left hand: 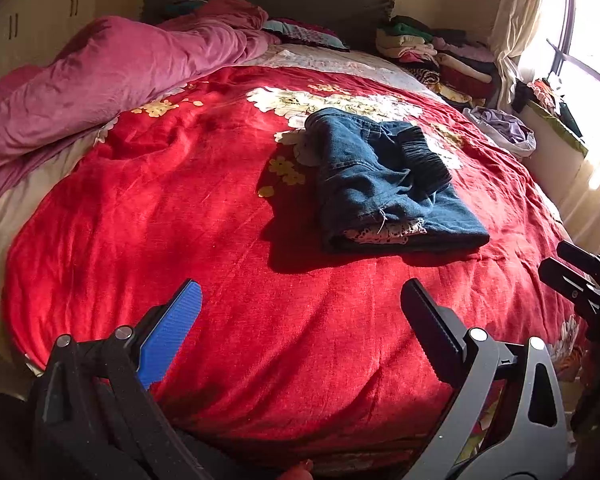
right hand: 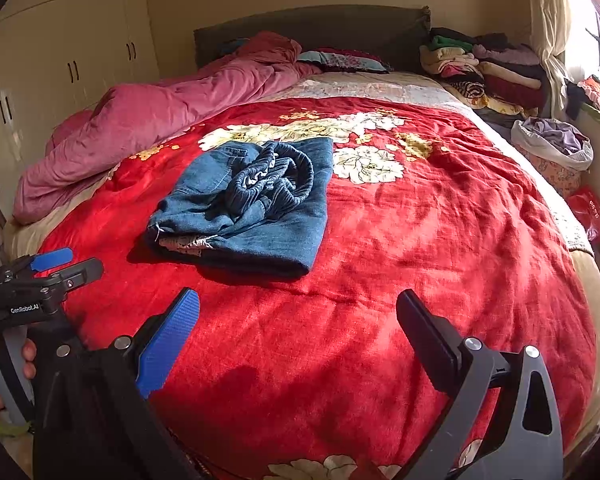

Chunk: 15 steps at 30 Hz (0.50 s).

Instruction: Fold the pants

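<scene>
Denim pants: blue folded bundle (left hand: pixel 384 184) lies mid-bed on the red floral blanket (left hand: pixel 180 220), waistband bunched on top, apparently a finished fold.
Left tool (left hand: pixel 300 312): spread wide, empty, hovering near the bed's near edge.
Right tool (right hand: pixel 298 316): likewise wide, holding nothing, well apart from the pants.
Far right: stacked clothes (right hand: pixel 480 68), probably the pile for folded items.
</scene>
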Available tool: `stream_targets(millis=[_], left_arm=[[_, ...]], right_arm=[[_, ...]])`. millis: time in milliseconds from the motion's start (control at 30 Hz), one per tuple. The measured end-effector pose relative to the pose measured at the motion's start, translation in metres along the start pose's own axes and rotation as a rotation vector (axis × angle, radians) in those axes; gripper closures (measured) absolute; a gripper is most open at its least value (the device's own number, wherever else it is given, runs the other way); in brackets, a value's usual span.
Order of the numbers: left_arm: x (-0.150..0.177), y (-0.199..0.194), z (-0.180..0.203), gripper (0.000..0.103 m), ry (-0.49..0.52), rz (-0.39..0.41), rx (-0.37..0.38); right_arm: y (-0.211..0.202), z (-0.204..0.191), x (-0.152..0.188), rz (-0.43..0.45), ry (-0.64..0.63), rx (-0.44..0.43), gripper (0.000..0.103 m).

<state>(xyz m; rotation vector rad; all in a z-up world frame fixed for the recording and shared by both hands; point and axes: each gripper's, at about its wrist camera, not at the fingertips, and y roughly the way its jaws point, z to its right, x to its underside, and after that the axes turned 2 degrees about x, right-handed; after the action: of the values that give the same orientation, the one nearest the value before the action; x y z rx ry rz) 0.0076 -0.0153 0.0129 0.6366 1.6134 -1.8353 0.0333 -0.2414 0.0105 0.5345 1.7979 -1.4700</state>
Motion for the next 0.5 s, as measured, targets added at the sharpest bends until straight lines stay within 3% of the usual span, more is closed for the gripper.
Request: stream_targets(millis=[500], left_arm=[[-0.0002,-0.0003,0.0001,0.01,0.003,0.0,-0.004]], right_arm=[[0.002,-0.0013,0.0017,-0.009,0.003,-0.004,0.005]])
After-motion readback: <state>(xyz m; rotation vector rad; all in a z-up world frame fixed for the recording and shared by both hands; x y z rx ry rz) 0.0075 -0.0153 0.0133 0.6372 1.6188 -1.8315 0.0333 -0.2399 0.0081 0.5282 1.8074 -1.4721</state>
